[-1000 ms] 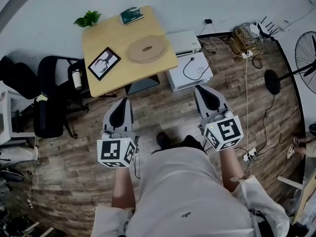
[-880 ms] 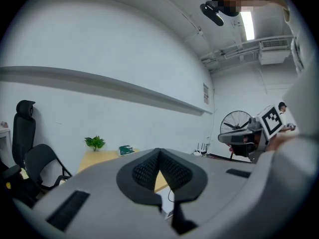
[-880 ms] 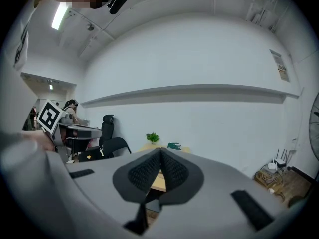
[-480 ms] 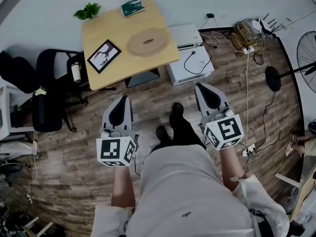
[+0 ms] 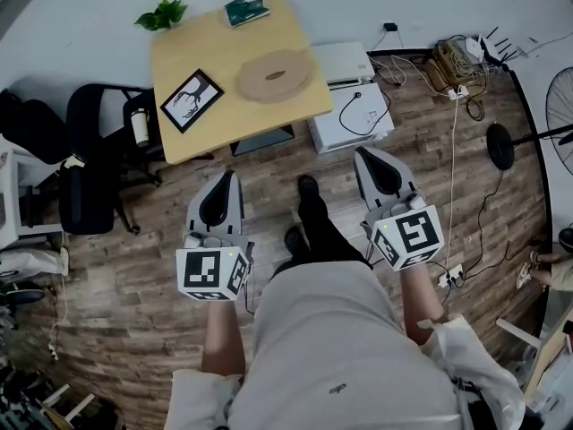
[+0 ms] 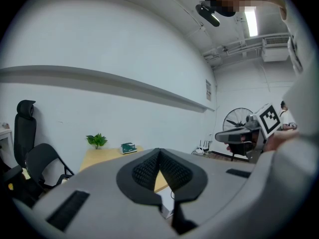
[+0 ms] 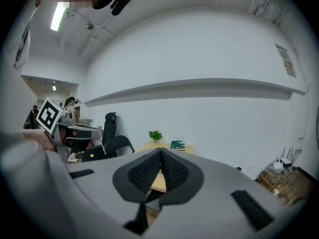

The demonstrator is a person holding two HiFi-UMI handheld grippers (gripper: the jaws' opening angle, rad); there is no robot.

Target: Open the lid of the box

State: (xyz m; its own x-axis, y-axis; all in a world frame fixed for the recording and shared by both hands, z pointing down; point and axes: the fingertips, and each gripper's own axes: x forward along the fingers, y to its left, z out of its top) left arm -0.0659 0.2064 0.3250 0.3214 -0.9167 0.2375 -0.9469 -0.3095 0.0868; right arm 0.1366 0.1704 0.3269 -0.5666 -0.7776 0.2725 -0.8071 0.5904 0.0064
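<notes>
Table (image 5: 201, 56) higher in head view; shoe (image 5: 307, 185) forward, seemingly mid-step.

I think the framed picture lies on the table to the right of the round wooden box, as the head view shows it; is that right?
Not quite. In the head view the framed picture lies on the table to the left of the round wooden box, not to the right.

Cut off, too small
Your fan (image 5: 562, 119) at three o'clock is cropped; the green object (image 5: 246, 10) at twelve, unidentifiable.
</notes>
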